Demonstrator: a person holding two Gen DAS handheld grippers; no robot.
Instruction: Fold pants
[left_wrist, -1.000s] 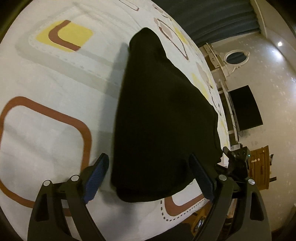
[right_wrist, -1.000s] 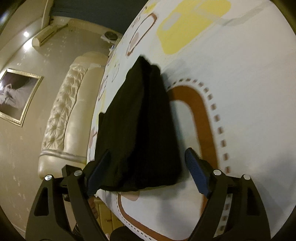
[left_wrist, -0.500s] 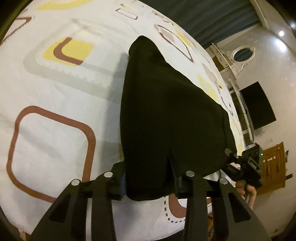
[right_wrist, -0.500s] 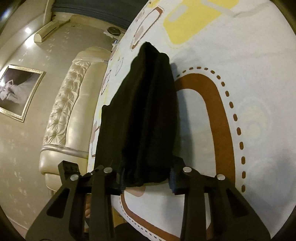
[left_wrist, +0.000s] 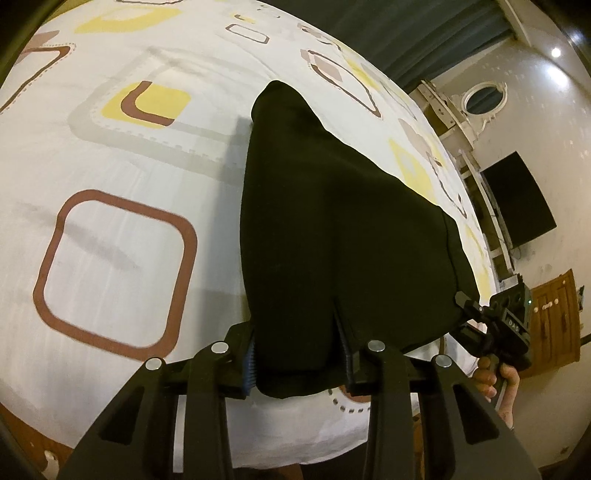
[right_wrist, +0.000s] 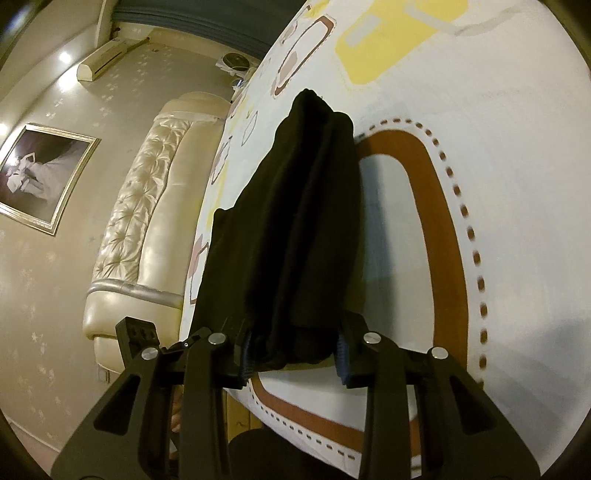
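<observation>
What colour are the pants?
Black pants, clearest in the left wrist view.

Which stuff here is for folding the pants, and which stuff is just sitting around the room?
For the job:
- pants, black, lying on the bed
- left claw, pinching the near end
- right claw, pinching it too

Just sitting around:
- headboard
- picture
- air conditioner
- TV
- round mirror

To your left of the black pants (left_wrist: 332, 229), the patterned bedsheet (left_wrist: 122, 240) lies bare and passable. On the right, the sheet (right_wrist: 517, 184) is likewise bare. The padded headboard (right_wrist: 147, 206) bounds the far side.
</observation>
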